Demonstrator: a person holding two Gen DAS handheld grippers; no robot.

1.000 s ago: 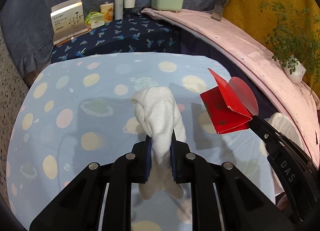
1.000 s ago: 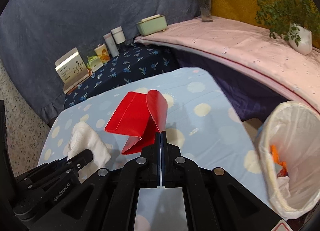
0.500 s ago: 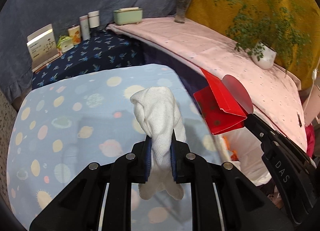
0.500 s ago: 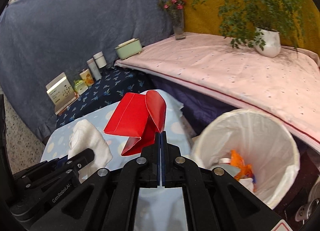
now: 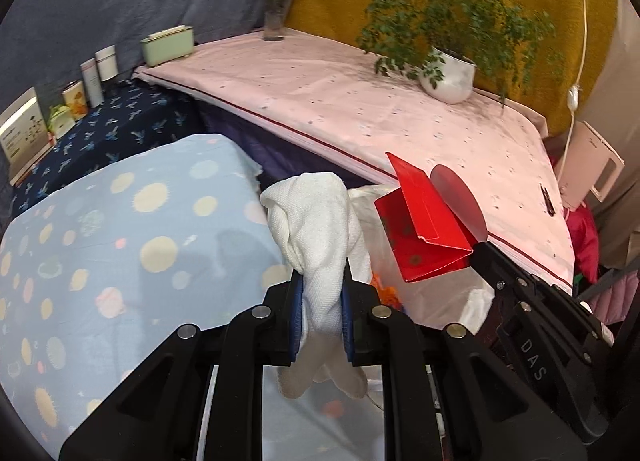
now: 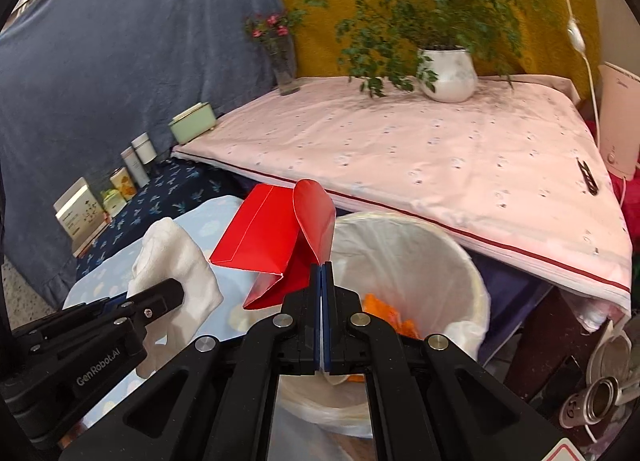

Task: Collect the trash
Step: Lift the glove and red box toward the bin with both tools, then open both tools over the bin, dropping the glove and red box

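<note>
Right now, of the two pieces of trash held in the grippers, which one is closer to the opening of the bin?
The red paper box in the right gripper: it hangs at the rim of the white-lined bin. The white cloth, in the left gripper, is beside it, over the blue spotted tablecloth.

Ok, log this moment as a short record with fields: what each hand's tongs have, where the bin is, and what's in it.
left tongs: shut on white cloth, its ends hanging below the fingers
right tongs: shut on flap of red carton
trash bin: white liner, beside the blue spotted table, below the pink-covered table
bin contents: orange scraps
carton position: above the bin's near rim
step left: release both items into the bin
</note>
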